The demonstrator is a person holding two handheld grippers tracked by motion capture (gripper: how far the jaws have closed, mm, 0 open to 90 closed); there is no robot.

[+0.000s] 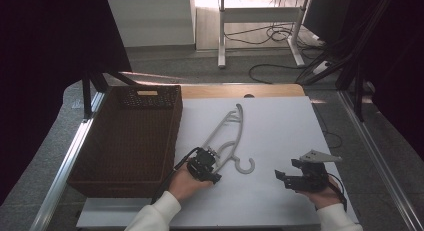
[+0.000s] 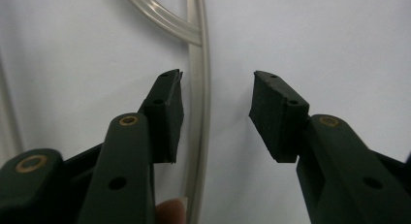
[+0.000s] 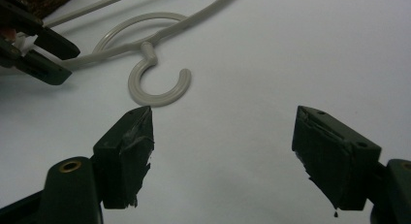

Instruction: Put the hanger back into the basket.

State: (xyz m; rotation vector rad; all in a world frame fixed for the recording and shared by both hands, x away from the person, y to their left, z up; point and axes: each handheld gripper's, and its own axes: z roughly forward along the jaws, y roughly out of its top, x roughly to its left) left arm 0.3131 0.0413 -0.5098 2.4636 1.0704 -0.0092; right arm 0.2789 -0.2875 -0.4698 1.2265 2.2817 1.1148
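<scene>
My left gripper [image 1: 212, 158] rests on the white desk [image 1: 280, 126] near its front edge, jaws released, and 1 thin bar of the grey plastic hanger [image 1: 231, 136] passes between them, close beside the left pad without a grasp. The hanger lies flat in the middle of the desk, its hook [image 3: 160, 83] pointing to the front edge, just right of the brown woven basket [image 1: 127, 141] on the left side. My right gripper [image 1: 300, 173] is near the front right corner, jaws released and holding nothing, well apart from the hook.
</scene>
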